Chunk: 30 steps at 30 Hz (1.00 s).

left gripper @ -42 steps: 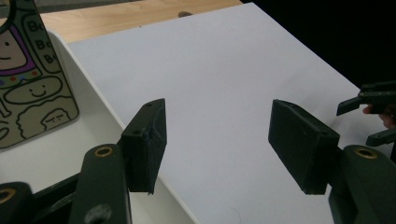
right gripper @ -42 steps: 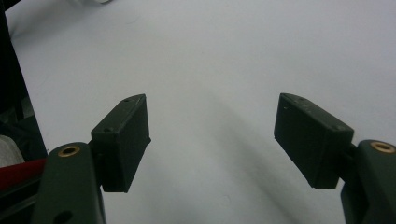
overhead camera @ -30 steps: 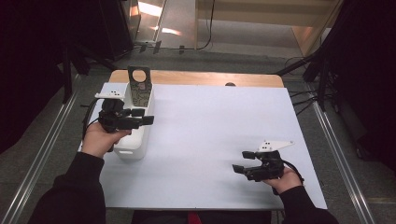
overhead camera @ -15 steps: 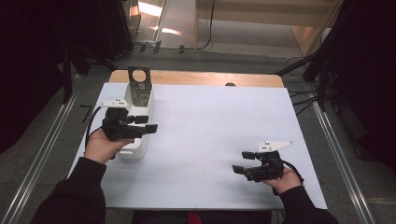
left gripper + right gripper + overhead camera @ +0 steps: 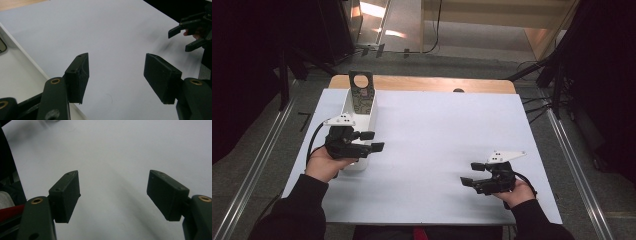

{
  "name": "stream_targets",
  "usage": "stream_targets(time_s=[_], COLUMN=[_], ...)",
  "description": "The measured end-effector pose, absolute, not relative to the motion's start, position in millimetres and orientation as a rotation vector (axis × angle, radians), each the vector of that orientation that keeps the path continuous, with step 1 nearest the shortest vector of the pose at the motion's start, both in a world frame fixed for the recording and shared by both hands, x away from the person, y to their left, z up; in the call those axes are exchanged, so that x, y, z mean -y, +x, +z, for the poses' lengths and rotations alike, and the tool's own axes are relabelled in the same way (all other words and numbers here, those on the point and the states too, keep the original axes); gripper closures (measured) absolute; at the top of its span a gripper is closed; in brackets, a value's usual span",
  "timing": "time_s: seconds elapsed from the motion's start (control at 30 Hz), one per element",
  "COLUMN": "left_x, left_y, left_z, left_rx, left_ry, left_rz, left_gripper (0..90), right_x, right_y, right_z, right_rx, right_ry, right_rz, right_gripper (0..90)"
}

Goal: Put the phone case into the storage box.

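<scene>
I'm holding both grippers, left and right, spread wide and empty; I'd judge squaring the left one gently over the long white plastic tray best.

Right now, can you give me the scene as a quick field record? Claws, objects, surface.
surface: white table top, wooden strip along its far edge
left claw: open, nothing between the jaws, over the near end of the white tray
right claw: open, empty, low over bare table at the near right
tray: long white tray at the table's left side, running front to back
tray contents: dark flat piece with a round hole, leaning at the far end
other hand in left gripper view: right claw at the upper right
</scene>
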<state>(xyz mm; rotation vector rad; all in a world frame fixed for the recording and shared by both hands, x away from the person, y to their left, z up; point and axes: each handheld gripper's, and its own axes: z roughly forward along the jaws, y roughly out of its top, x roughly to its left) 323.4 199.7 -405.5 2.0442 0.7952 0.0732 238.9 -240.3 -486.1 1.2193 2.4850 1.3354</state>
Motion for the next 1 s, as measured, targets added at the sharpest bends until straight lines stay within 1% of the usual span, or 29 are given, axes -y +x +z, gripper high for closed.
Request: stream_targets(time_s=[0.07, 0.1, 0.57, 1.0], left_x=[-199, -199, -192, -190], left_y=[321, 320, 304, 289], left_z=[-407, -408, -419, -426], left_rx=[-0.784, -0.782, -0.703, -0.672], left_ry=[2.048, 2.047, 2.087, 2.106], left_rz=[0.069, 0.068, 0.074, 0.090], left_gripper=[35.9, 33.1, 33.0, 32.9], right_x=[240, 240, 239, 239], right_y=[239, 239, 238, 238], right_z=[-486, -486, -486, -486], right_rx=[-2.486, -2.487, -2.496, -2.500], right_ry=[1.219, 1.218, 1.215, 1.204], right_rz=[1.335, 1.334, 1.330, 1.328], right_gripper=[25.8, 25.7, 25.8, 25.8])
